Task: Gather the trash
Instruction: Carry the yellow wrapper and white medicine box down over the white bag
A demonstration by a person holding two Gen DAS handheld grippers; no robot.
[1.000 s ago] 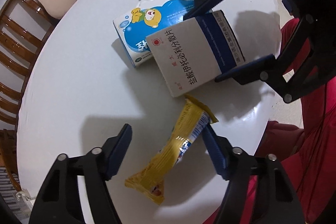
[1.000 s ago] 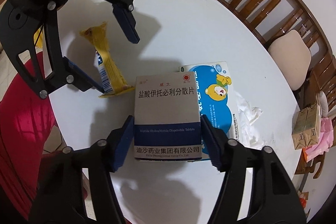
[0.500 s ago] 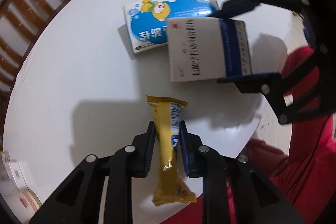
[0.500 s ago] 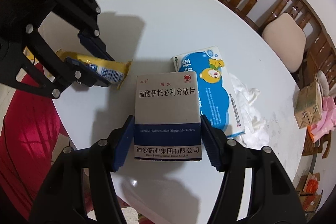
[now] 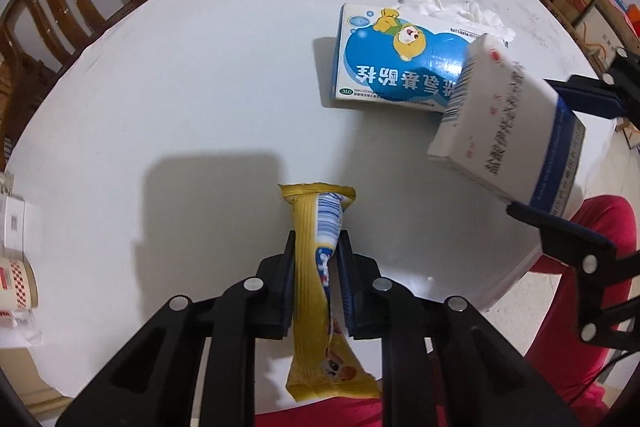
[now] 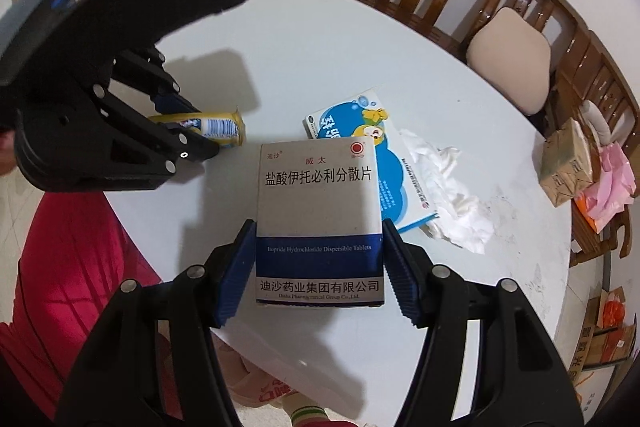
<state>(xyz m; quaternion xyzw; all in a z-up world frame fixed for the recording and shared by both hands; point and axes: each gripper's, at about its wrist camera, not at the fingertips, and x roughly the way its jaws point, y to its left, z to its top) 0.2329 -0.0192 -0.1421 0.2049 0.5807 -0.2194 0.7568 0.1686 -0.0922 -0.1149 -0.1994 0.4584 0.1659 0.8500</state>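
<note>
Left hand-held gripper (image 5: 316, 279): jaws pinched narrow on the yellow snack wrapper (image 5: 316, 267), gripped about mid-length, one sealed end sticking out forward toward 12 o'clock, the other hanging back toward 6 o'clock.
Right hand-held gripper (image 6: 318, 267): jaws at a middling width, blue pads pressed on both side faces of the grey and blue medicine box (image 6: 318, 211), which was clamped at its lower part and held clear of the table (image 6: 320, 47).
Wrapper seen from the right wrist: at 9 o'clock of the medicine box, its striped end poking out of the left tool's fingers.
Medicine box seen from the left wrist: tilted, at 3 o'clock, above the table edge.
Cartoon bear box (image 5: 392, 67): blue and white, lying flat on the table, at about 1 o'clock in the left wrist view.
Crumpled tissue (image 6: 448, 199): white, on the table, touching the far side of the bear box.
Chairs (image 6: 504, 59): wooden, with a beige cushion, round the far rim.
Red clothing (image 6: 68, 267): the person's, at 8 o'clock below the table edge.
</note>
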